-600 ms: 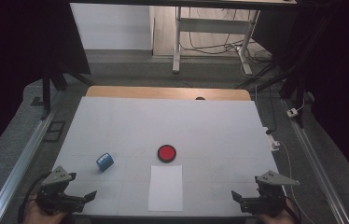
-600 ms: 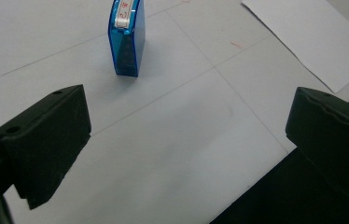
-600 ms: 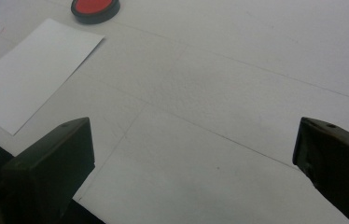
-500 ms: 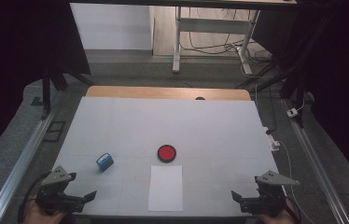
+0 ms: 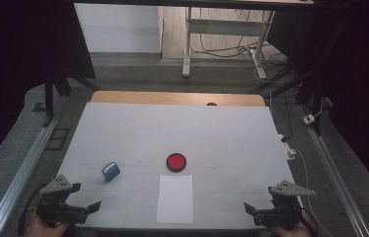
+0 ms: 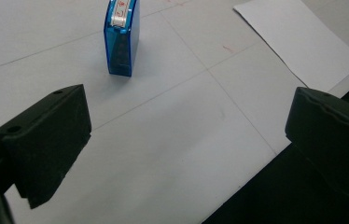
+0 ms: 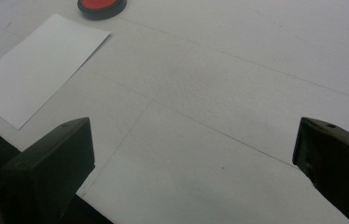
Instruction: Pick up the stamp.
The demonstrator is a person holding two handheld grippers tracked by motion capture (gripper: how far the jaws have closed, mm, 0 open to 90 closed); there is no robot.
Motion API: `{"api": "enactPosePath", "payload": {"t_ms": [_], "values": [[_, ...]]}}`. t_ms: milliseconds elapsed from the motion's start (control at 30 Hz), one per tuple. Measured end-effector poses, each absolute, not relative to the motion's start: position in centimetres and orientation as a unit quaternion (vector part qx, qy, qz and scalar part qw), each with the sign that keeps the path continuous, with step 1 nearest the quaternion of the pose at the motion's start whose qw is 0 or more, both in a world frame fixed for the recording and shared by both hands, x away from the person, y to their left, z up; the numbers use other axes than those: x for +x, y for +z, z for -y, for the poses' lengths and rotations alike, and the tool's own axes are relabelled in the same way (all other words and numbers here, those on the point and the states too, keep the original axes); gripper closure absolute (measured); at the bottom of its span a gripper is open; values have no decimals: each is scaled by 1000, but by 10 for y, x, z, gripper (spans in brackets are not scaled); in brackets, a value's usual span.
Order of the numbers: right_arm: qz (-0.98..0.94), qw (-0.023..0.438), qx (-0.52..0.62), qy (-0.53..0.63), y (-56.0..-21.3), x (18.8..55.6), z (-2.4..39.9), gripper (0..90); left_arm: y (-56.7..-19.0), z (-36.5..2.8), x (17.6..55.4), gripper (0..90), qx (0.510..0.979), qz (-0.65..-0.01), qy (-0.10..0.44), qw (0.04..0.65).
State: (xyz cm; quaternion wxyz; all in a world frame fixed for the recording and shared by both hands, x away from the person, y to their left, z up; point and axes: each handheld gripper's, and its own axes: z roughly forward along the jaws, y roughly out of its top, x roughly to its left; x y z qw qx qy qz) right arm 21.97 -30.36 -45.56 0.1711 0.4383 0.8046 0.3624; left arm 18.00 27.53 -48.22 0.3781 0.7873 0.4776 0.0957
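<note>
Near the table's front edge, left gripper (image 5: 86,210) and right gripper (image 5: 251,211) gape empty, hands cropped.

Lab: framed white table (image 5: 123,128), floor cables (image 5: 222,47)

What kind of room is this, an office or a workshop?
Probably a lab or test workshop: a white-covered table framed by metal rails, loose cables on the floor, and a hand-held gripper at each near corner.

On the desk (image 5: 123,133), three loose things: one small blue box (image 5: 110,171) at lower left of the frame, one round red-topped pad (image 5: 176,161) at centre, one white paper sheet (image 5: 175,198) below it
</note>
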Motion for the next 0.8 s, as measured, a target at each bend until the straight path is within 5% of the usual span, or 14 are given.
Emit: {"api": "enactPosePath", "payload": {"t_ms": [800], "values": [[-813,162,431,356,-457,221,301,0,-479,-267,186,0,789,-467,112,384]]}}
